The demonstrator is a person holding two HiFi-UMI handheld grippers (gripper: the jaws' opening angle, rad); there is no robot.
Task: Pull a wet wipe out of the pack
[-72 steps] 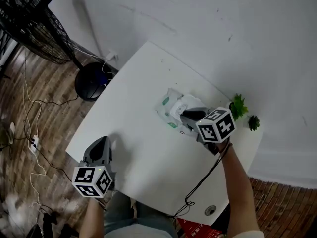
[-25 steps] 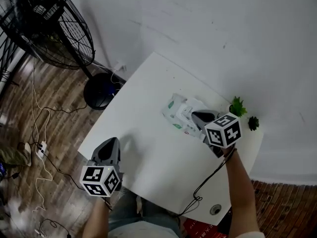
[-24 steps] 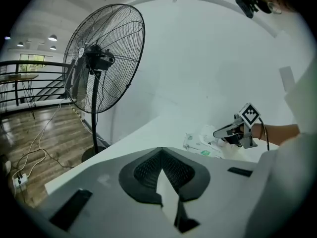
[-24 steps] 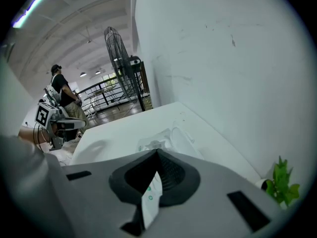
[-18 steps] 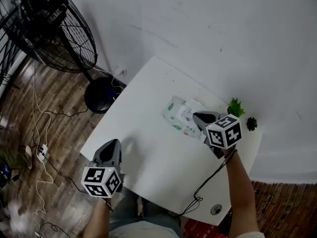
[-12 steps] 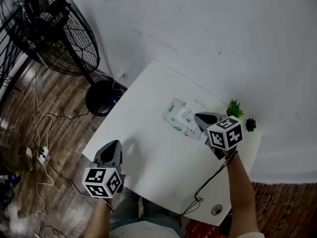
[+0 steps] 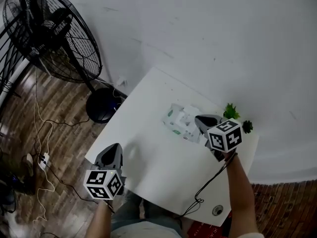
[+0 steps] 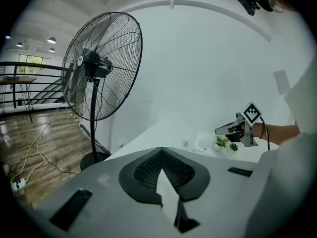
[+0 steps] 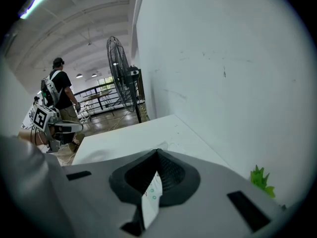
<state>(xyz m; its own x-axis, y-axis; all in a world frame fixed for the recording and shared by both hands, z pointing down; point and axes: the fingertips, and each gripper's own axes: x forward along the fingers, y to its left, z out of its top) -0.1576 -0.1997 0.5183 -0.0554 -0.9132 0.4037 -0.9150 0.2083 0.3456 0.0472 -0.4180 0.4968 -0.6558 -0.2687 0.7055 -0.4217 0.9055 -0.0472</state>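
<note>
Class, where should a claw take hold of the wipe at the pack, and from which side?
Grip the white piece that seems to stand up from the middle of the pack, coming from above. It looks like the only part raised off the flat top, so a claw can close on it without pinching the pack itself.

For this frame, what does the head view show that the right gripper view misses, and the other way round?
Only the head view: the whole wet wipe pack lying on the white table, the cables on the wooden floor, and the round cable port in the table. Only the right gripper view: a person with a backpack standing far back beside a railing. Both: the table, the standing fan, the green plant, the left gripper and the right gripper, each with jaw tips together.
</note>
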